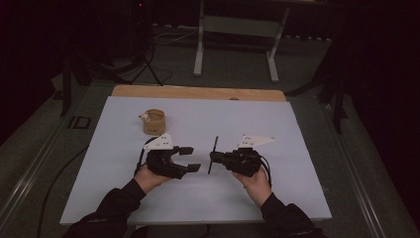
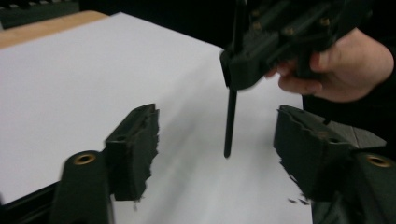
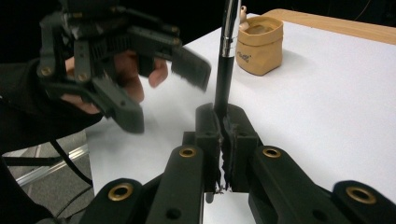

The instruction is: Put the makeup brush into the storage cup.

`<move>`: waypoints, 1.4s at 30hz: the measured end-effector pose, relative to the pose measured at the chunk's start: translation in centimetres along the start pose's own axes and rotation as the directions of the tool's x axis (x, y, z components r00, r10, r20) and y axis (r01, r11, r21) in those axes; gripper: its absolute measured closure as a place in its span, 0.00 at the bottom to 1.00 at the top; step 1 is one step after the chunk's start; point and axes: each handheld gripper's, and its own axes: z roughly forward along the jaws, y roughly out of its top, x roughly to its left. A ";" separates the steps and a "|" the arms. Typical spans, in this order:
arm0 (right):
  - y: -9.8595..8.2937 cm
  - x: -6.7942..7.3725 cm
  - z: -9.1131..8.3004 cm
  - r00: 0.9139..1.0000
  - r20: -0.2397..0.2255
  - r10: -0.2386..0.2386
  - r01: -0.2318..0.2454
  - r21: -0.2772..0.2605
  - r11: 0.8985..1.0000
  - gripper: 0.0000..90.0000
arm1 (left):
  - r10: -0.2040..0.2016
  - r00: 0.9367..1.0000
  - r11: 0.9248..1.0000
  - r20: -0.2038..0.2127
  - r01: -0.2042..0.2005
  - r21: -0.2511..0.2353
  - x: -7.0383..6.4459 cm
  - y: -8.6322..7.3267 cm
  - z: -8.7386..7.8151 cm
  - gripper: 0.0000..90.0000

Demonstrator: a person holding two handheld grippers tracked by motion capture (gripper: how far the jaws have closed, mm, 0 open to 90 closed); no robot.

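You have two grippers over the white worktop [image 1: 297, 148], both toward its near edge and facing each other near the middle. Your left gripper [image 1: 189, 158] has its jaws spread wide with nothing between them. Your right gripper [image 1: 212, 157] has its jaws pressed together on one slim black pen [image 1: 213, 154], which crosses the jaw tips and stands clear of the board. In the right gripper view the pen [image 3: 224, 74] rises out of the closed pads, with a silver band farther up its barrel. In the left gripper view its dark tip [image 2: 229, 122] hangs between your open jaws, touching neither. One small tan pouch [image 1: 154, 121] stands upright toward the far left corner, well apart from both grippers.
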 end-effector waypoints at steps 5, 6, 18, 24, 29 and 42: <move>0.0 0.1 0.1 1.000 -0.003 -0.010 0.010 0.008 1.000 0.95 | -0.002 1.000 1.000 -0.010 0.002 -0.014 0.0 0.6 -0.3 0.30; 0.0 0.1 0.2 1.000 -0.003 -0.011 0.011 0.011 1.000 0.95 | 0.008 0.999 0.999 -0.032 -0.010 -0.039 -0.2 1.4 -0.7 0.27; 0.1 0.3 0.4 1.000 -0.009 -0.024 0.024 0.015 1.000 0.95 | -0.006 0.999 0.995 -0.050 0.001 -0.101 -0.4 3.6 -0.7 0.23; 0.1 0.3 0.5 1.000 -0.009 -0.027 0.027 0.022 0.999 0.95 | 0.000 1.000 0.997 -0.021 -0.002 -0.076 -0.6 4.1 0.3 0.37; 0.0 0.4 0.5 0.999 -0.008 -0.037 0.038 0.028 0.999 0.95 | -0.010 1.000 0.998 0.009 0.011 -0.057 -0.7 4.2 1.0 0.51; 0.0 0.7 0.8 0.998 -0.019 -0.054 0.054 0.039 0.998 0.95 | -0.041 0.998 0.998 0.055 0.044 -0.051 -0.4 4.4 2.2 0.77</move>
